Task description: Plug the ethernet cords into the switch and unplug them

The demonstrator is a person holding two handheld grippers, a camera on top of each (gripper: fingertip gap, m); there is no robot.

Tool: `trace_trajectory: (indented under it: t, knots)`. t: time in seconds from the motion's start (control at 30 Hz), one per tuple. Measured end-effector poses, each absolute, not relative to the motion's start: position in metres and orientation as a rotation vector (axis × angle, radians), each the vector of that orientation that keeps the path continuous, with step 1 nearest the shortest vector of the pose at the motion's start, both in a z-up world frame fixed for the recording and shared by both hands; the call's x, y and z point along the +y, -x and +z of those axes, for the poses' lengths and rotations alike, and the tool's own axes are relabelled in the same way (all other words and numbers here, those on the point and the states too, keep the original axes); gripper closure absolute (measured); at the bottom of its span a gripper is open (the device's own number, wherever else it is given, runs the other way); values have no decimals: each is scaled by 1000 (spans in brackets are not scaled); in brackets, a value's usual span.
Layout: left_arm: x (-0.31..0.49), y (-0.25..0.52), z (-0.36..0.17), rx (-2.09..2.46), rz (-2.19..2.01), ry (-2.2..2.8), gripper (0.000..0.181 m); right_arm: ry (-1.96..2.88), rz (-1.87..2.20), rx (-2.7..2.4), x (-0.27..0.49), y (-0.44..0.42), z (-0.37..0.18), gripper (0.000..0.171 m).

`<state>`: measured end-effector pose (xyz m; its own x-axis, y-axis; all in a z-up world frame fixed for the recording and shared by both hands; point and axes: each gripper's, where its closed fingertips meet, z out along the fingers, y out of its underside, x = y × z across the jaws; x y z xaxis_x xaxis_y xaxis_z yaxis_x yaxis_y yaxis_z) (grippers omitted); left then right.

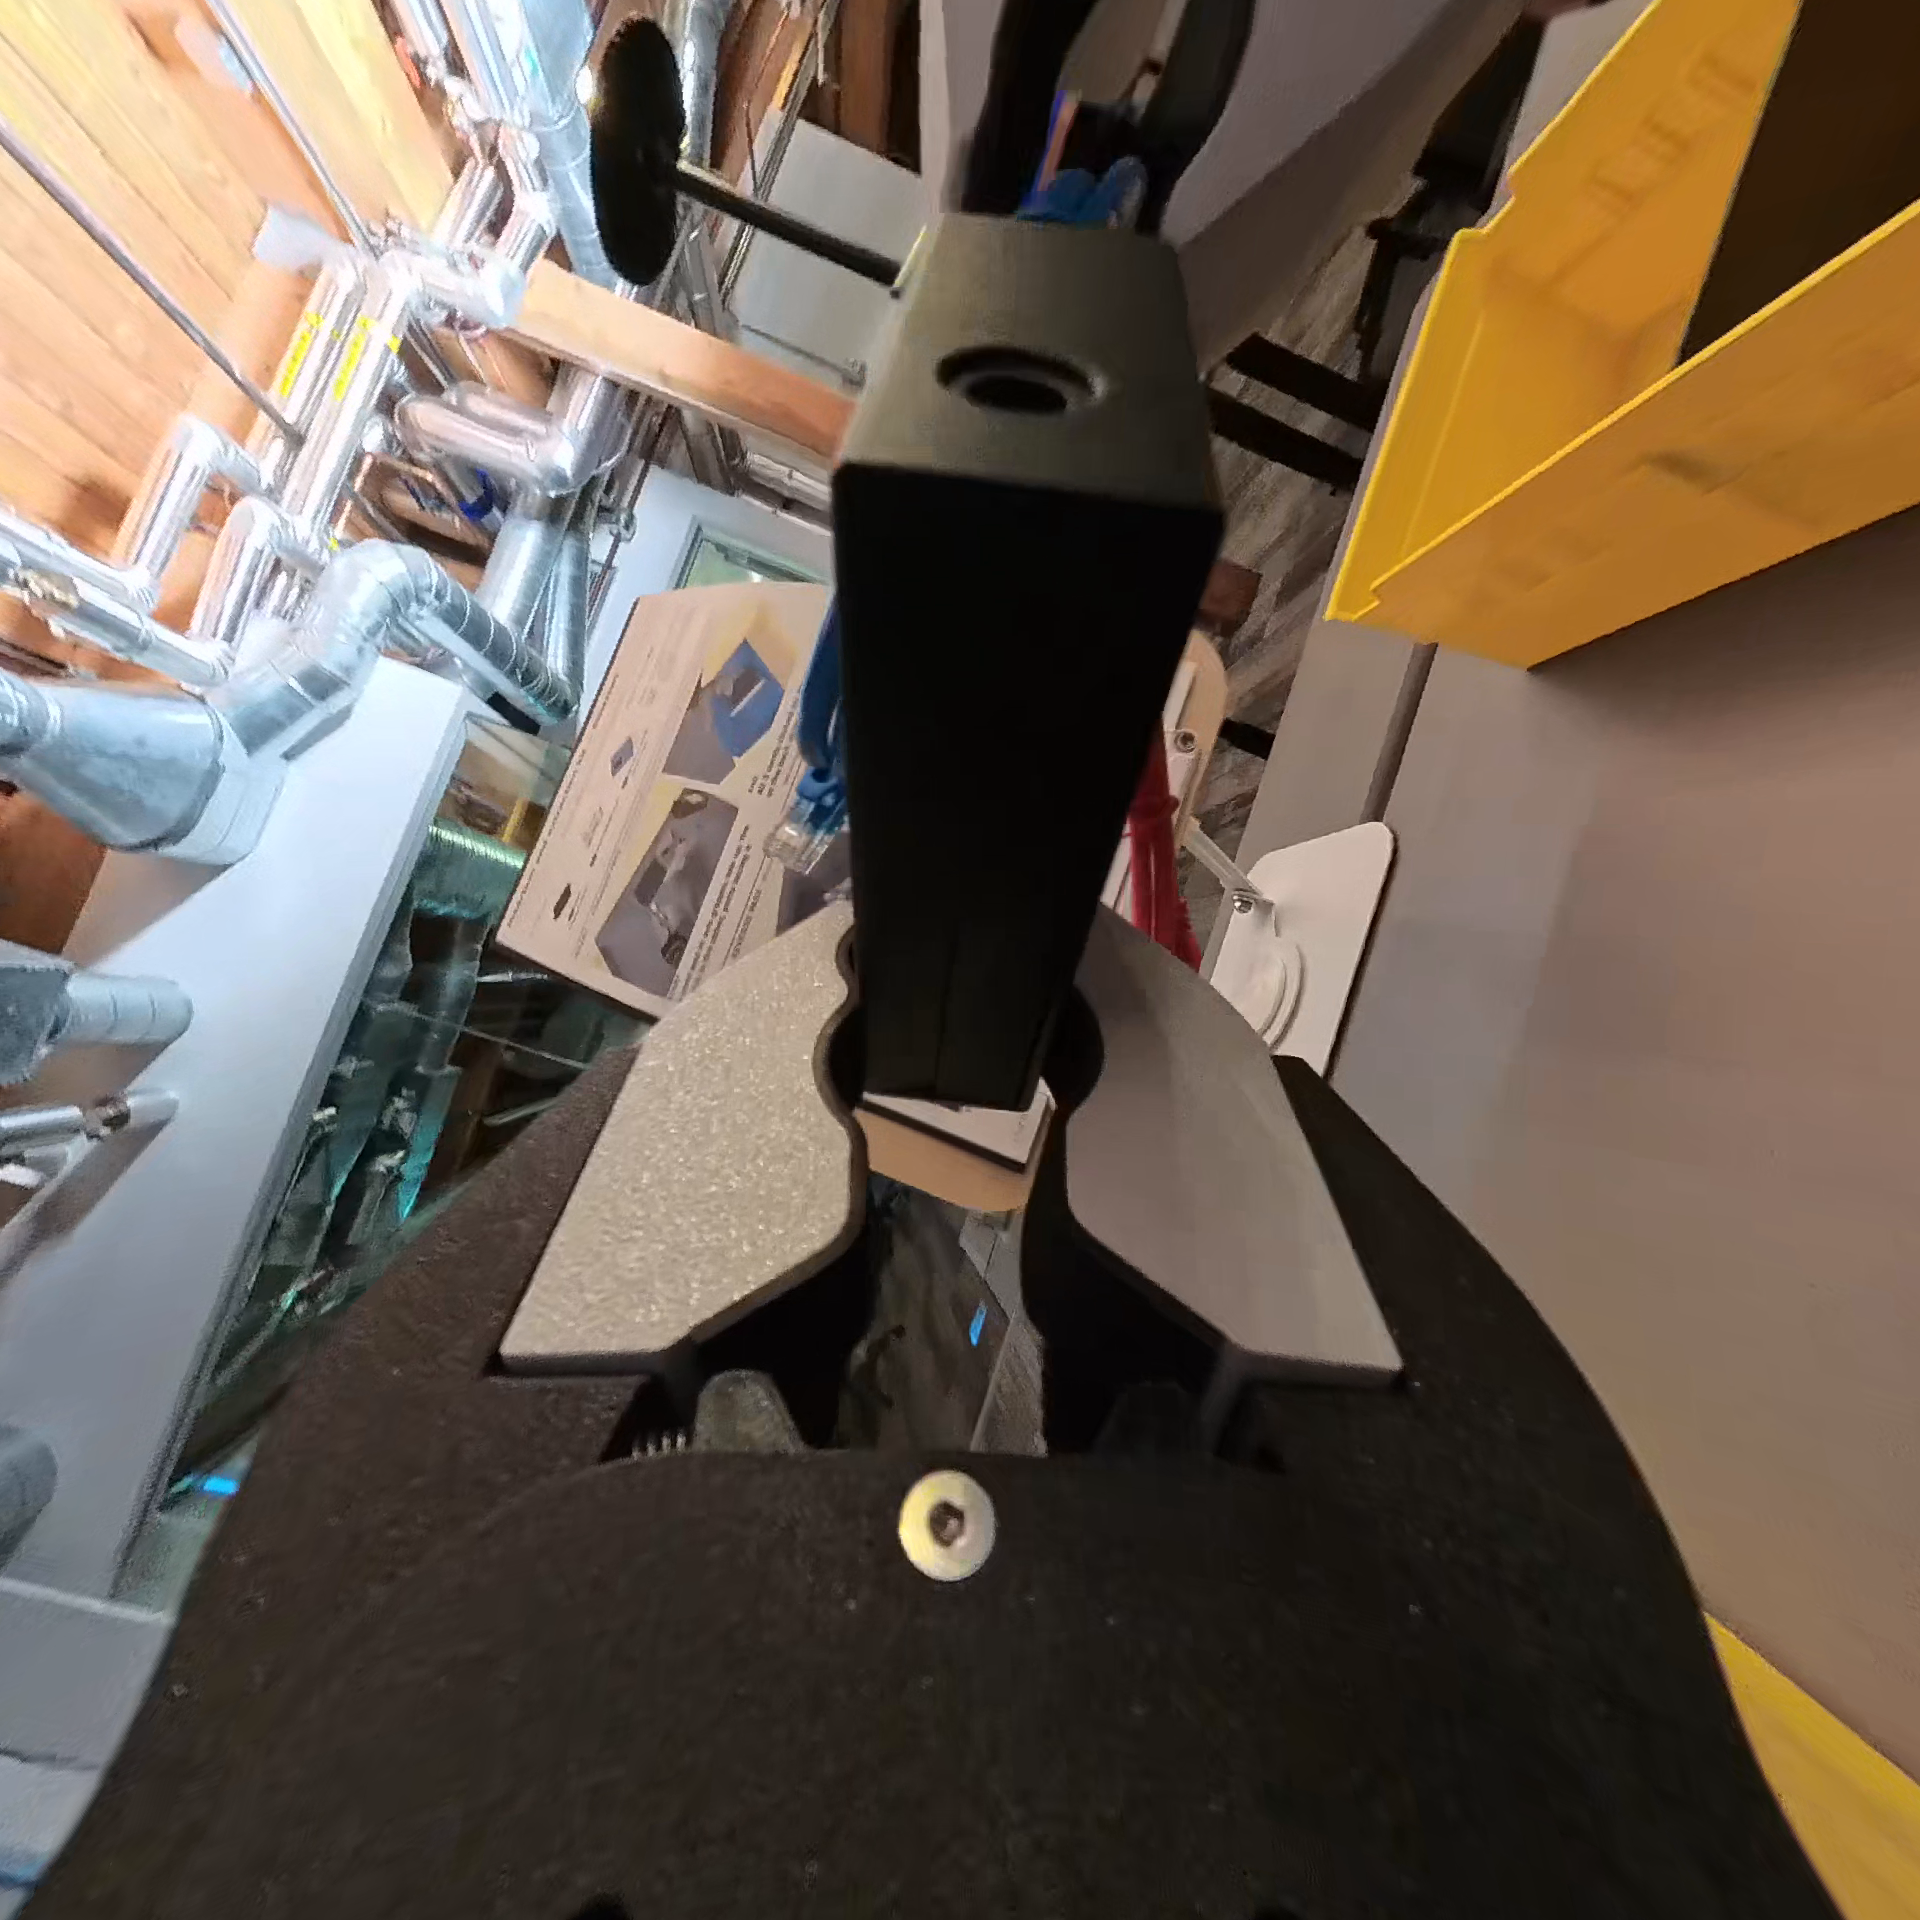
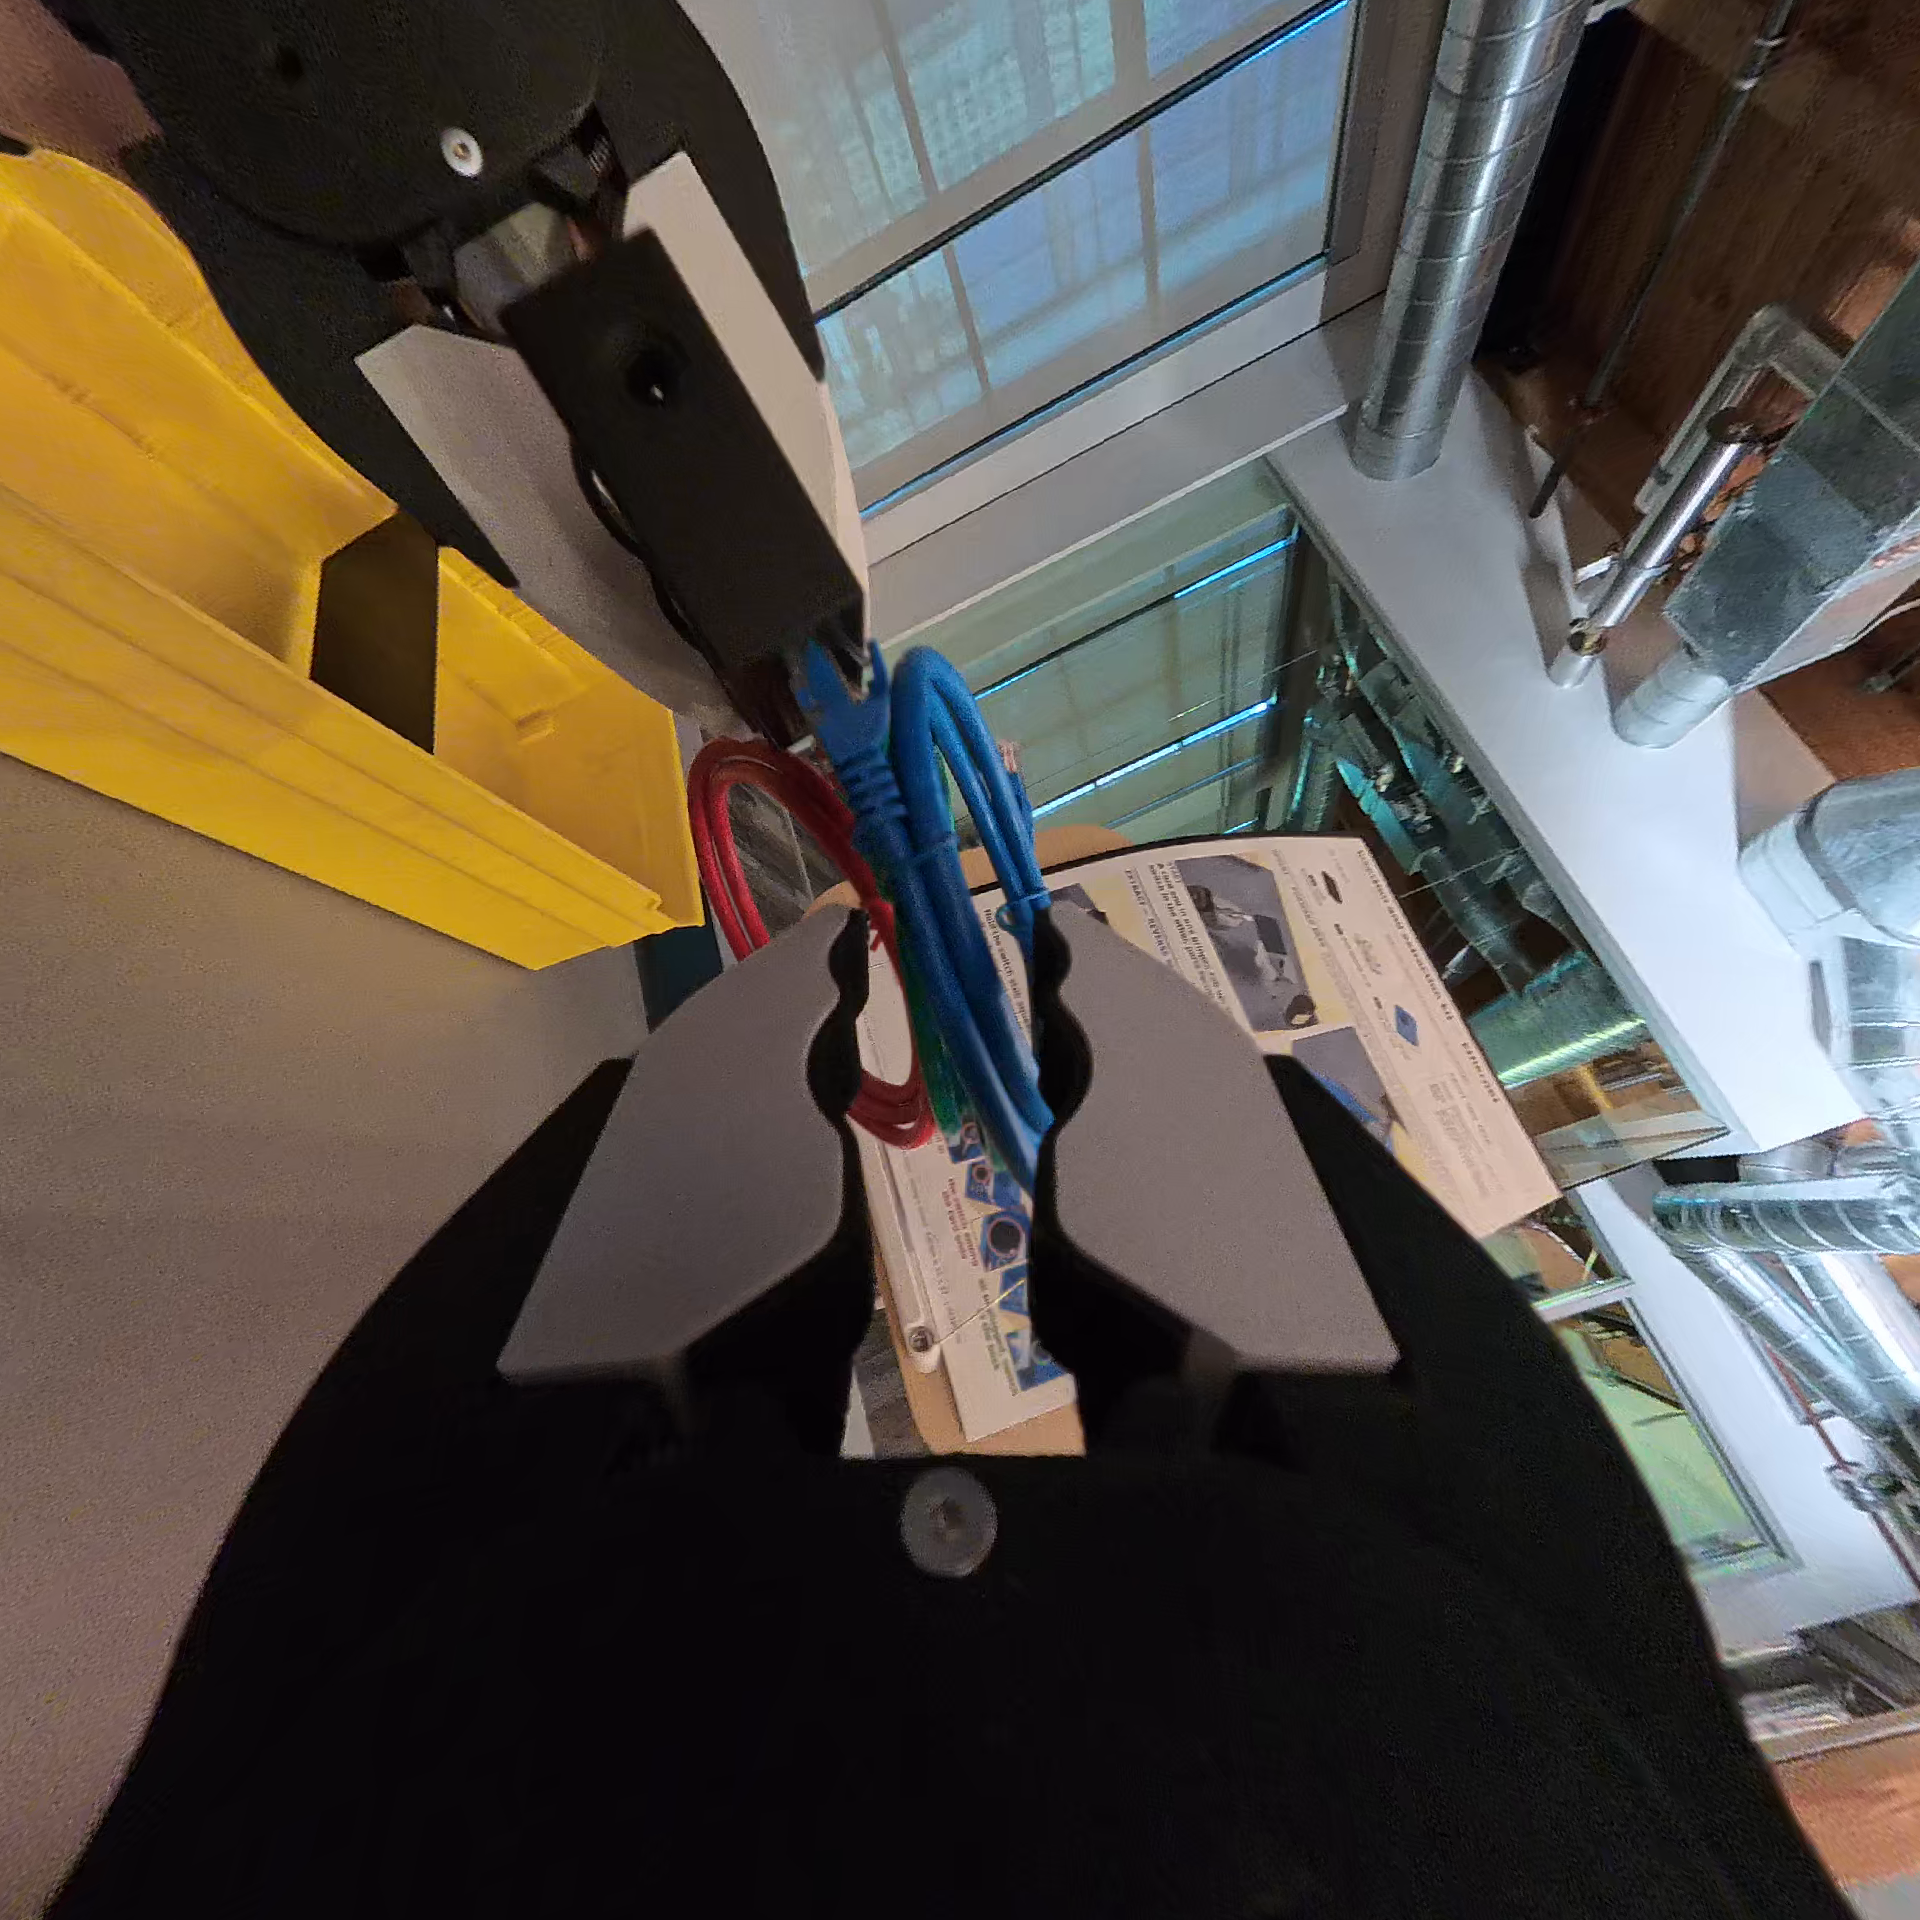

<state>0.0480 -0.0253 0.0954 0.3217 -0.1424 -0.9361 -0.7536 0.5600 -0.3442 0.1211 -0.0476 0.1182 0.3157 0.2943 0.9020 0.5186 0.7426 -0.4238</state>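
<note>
My left gripper (image 1: pixel 961 966) is shut on the near end of the black switch (image 1: pixel 1023 644) and holds it in the air, pointing away. A loose blue ethernet plug (image 1: pixel 812 808) hangs to the switch's left and red cord (image 1: pixel 1158 862) to its right. In the right wrist view the switch (image 2: pixel 686 468) is at the upper left, with a blue plug (image 2: pixel 836 696) seated in its end. The blue cord bundle (image 2: pixel 966 966) hangs from there, with the red cord (image 2: pixel 727 831) and a green cord beside it. My right gripper (image 2: pixel 951 930) is open, its fingertips on either side of the bundle.
Yellow bins (image 1: pixel 1558 416) (image 2: pixel 260 623) sit on a grey surface (image 1: pixel 1662 1039) (image 2: pixel 260 1091). A printed sheet on a board (image 1: pixel 665 790) (image 2: pixel 1299 987) lies behind the cords. A white bracket (image 1: pixel 1320 914) is near the red cord. Metal pipes (image 1: pixel 312 644) run beyond. My right fingertips sit around 9 centimetres from my left ones.
</note>
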Motion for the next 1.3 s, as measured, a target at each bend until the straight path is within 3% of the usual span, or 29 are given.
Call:
trace_trajectory:
  t: [0.3,0.5,0.87,1.3]
  knots:
    - [-18,-44,97,1174,607,924,151,617,-412,-1436,-87,-70,108,128]
    - [-18,-50,90,1217,656,906,151,606,-573,-1446,-75,-66,100,142]
    - [-13,-42,92,1206,635,954,141,726,-534,-1464,-69,-78,101,143]
    - [-4,-7,111,1128,662,1011,144,903,-675,-1378,-39,-144,116,143]
